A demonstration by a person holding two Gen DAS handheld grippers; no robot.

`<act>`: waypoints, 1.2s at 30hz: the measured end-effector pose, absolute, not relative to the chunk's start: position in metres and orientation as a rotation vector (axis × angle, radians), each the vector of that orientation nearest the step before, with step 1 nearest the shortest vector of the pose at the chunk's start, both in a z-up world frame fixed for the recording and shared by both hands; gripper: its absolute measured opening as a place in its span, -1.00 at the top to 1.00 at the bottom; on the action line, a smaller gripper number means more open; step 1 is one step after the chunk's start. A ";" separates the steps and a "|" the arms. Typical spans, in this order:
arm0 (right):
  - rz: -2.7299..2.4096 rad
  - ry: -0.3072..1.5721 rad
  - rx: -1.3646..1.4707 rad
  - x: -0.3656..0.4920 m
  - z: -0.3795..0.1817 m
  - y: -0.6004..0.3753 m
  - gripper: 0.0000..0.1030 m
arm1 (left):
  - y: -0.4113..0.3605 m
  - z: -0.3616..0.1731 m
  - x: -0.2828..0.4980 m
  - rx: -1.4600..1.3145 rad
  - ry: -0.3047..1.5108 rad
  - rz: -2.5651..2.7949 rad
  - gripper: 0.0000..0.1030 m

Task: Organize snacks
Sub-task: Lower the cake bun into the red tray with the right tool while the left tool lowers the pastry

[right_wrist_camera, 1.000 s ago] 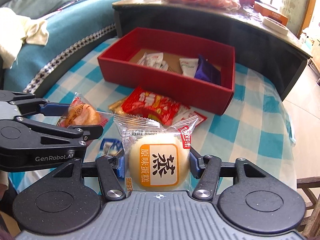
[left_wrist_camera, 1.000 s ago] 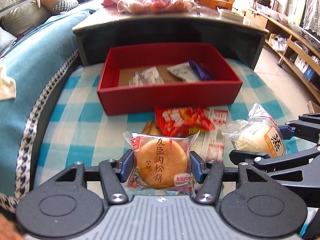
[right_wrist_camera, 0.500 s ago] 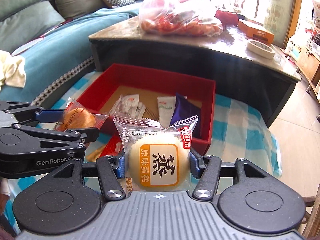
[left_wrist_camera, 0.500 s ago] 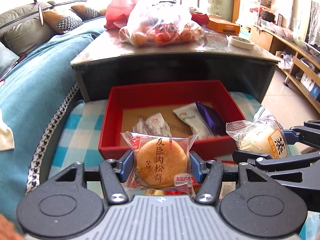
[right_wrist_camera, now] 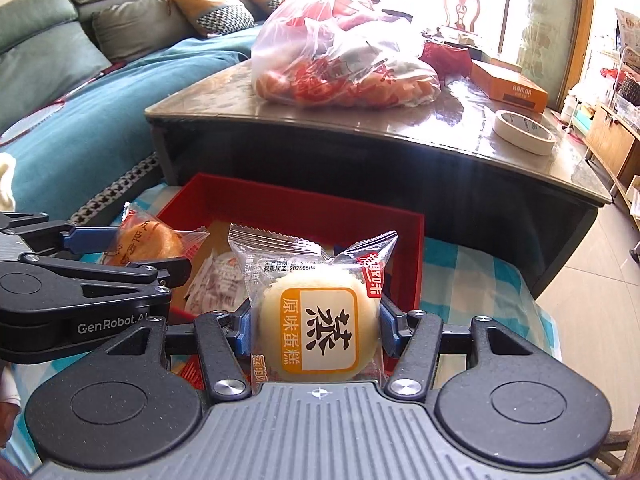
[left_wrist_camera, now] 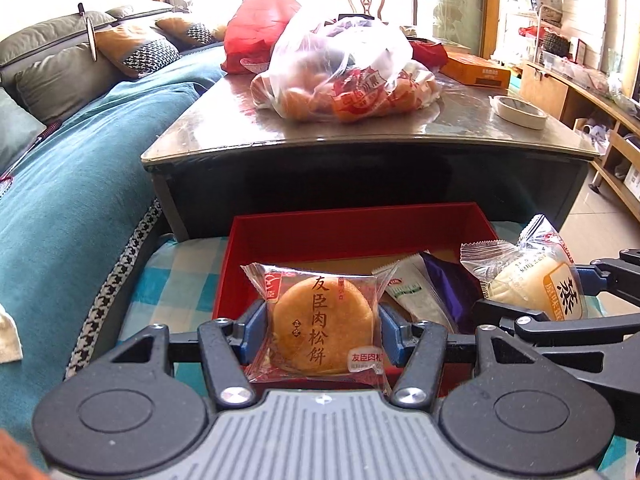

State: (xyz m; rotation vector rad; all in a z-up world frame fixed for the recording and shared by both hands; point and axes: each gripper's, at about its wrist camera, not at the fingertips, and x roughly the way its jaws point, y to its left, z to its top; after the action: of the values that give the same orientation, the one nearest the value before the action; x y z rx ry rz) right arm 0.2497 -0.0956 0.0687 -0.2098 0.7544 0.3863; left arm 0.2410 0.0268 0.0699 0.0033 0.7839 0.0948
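Both held snacks carried forward, now apparently over red box point(left_wrist_camera: 400, 232)

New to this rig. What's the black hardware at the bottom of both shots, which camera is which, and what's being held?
There is no robot arm here: a person carries a two-finger gripper in each hand, and a fisheye camera on each looks forward along its fingers. The black hardware is the gripper itself.

Left wrist view: the left gripper is clamped on a wrapped golden round pastry. The right gripper enters from the right edge.

Right wrist view: the right gripper is clamped on a wrapped pale steamed cake, with the left one showing at the left edge.

Ahead of both is a red box holding a few small packets, on a blue checked cloth. Behind it, a dark table carries a plastic bag of snacks.
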 end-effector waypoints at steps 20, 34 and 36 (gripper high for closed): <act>0.393 0.795 -0.235 0.310 0.031 -0.074 -0.27 | 0.039 0.026 0.298 0.030 0.854 0.162 -0.69; 0.395 0.831 -0.229 0.325 0.002 -0.070 -0.28 | 0.037 0.001 0.308 0.053 0.902 0.171 -0.70; 0.393 0.833 -0.226 0.326 0.001 -0.070 -0.28 | 0.036 0.001 0.308 0.055 0.902 0.173 -0.71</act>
State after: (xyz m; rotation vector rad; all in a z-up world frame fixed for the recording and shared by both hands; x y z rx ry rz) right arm 0.3265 -0.0705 0.0010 -0.2264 0.8335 0.3930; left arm 0.3078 0.0365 0.0007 0.0555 0.9018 0.1734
